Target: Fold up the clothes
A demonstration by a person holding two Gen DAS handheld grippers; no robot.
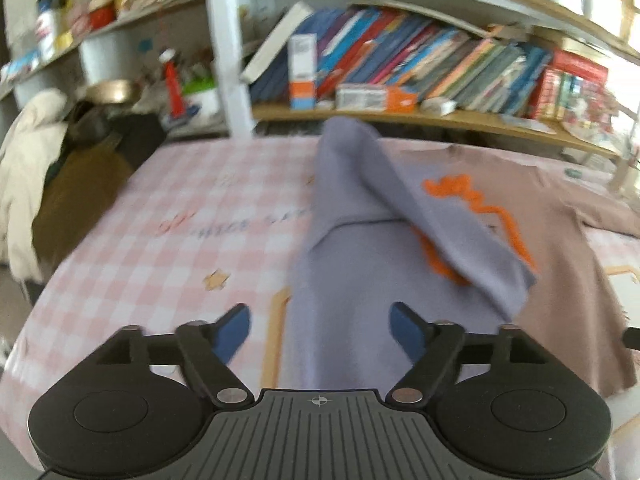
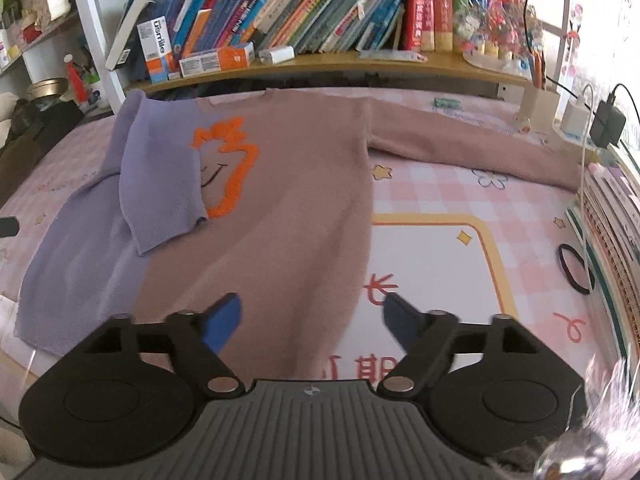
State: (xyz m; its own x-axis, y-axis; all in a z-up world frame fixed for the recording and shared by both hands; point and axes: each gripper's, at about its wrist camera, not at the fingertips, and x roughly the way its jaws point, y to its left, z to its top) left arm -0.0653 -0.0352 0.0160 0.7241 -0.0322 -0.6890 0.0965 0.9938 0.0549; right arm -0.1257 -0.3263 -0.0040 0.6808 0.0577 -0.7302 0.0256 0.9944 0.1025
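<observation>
Sweater point(image 2: 280, 184) flat on checked bedsheet point(image 2: 460, 200), lilac sleeve point(image 2: 160, 184) folded across chest (orange motif partly covered). Left gripper point(image 1: 320, 330) and right gripper point(image 2: 312, 320): fingers spread, holding nothing.

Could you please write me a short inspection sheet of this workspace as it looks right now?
Surface: pink checked sheet with printed stars, flat.
Job's things: sweater, mauve and lilac halves with an orange motif, lying front up; lilac sleeve folded across the chest; mauve sleeve stretched out sideways.
Clutter: black hair tie on the sheet near the edge; pale garment pile at the far side.
Grippers: left gripper open over the lilac half, nothing between the fingers; right gripper open over the sweater's hem, empty.
Cables: white cable and black plug adapter at the edge.
Surroundings: shelf of books behind the sheet.
</observation>
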